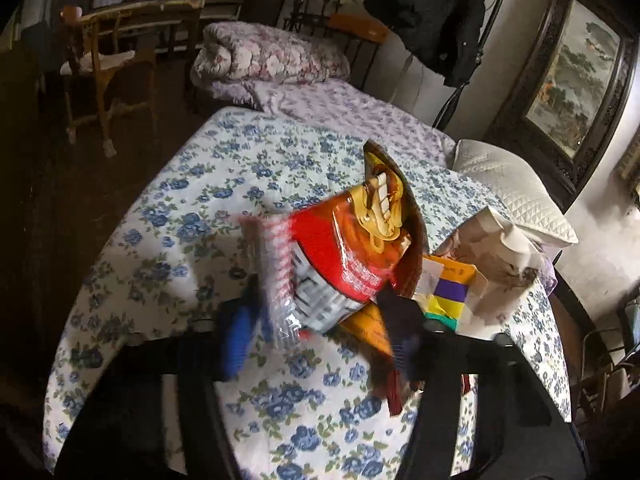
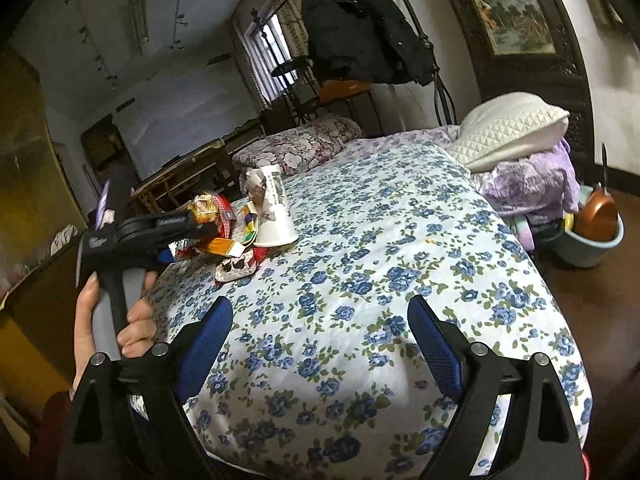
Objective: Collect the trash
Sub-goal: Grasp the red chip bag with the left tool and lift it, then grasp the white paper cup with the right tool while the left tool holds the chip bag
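1. Blue-padded and blurred, the left gripper [image 1: 320, 332] sat low in its own view with a red-and-orange snack bag [image 1: 340, 256] between its fingers; the pads seemed closed against the wrapper's lower end, though the blur left the contact itself unclear.
2. The bag lay tilted over the blue-flowered bedspread [image 1: 224, 184], its crimped clear edge toward the left pad.
3. Just beside the bag, on its right, lay a card with purple, yellow and green blocks [image 1: 448, 296], and beyond that a crumpled white paper bag [image 1: 500, 256].
4. In the right wrist view, the right gripper [image 2: 320, 340] hovered over bare bedspread [image 2: 400, 240] with its jaws spread wide and nothing between them.
5. A hand [image 2: 116, 320] at the left edge gripped the other tool's handle, whose fingers reached into the litter pile [image 2: 224, 228] near the mattress's far left side.
6. A white paper cup [image 2: 274, 216] stood mouth-down at the pile's right, touching it.
7. Farther back rested a quilted white pillow [image 2: 516, 128] and a folded floral quilt [image 2: 296, 144].
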The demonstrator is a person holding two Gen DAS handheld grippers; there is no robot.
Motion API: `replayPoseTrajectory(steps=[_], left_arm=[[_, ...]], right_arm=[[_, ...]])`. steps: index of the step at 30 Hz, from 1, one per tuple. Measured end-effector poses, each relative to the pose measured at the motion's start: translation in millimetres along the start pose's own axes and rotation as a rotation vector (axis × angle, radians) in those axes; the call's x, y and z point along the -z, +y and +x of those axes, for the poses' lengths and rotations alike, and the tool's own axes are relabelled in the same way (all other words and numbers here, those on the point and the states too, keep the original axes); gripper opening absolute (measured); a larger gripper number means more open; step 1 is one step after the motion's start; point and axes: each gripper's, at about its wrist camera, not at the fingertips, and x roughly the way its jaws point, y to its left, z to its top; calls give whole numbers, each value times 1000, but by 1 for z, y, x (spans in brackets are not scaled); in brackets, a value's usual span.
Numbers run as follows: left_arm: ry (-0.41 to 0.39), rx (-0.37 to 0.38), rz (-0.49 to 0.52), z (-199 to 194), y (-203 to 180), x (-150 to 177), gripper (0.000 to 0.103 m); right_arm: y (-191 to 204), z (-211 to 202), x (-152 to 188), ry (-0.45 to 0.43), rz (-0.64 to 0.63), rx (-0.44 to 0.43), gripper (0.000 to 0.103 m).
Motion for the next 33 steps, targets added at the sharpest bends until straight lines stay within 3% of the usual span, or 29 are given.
replayPoseTrajectory(steps=[4, 8, 12, 17, 22, 24, 28, 30, 33], left_arm=[[-83, 22, 12, -27, -1, 6, 46], [-131, 68, -51, -43, 11, 3, 46], [-126, 85, -105, -44, 23, 0, 45], [-102, 101, -139, -40, 27, -1, 45], [-96, 120, -151, -40, 28, -1, 46], [-100, 120, -150, -41, 28, -2, 46], [-94, 128, -141, -39, 26, -3, 46], [-92, 136, -135, -39, 24, -2, 46], [-99, 127, -120, -39, 21, -2, 46]], right_arm=[[7, 2, 2, 6, -39, 18, 87], [9, 4, 2, 12, -52, 34, 87], [9, 12, -6, 35, -35, 36, 87], [28, 53, -36, 69, -94, 7, 87], [41, 87, -64, 41, -95, -16, 87], [41, 105, -72, 91, -30, -89, 86], [44, 122, -80, 68, -4, -72, 78], [46, 134, -82, 98, 4, -78, 75], [38, 146, -83, 142, 63, -90, 44]])
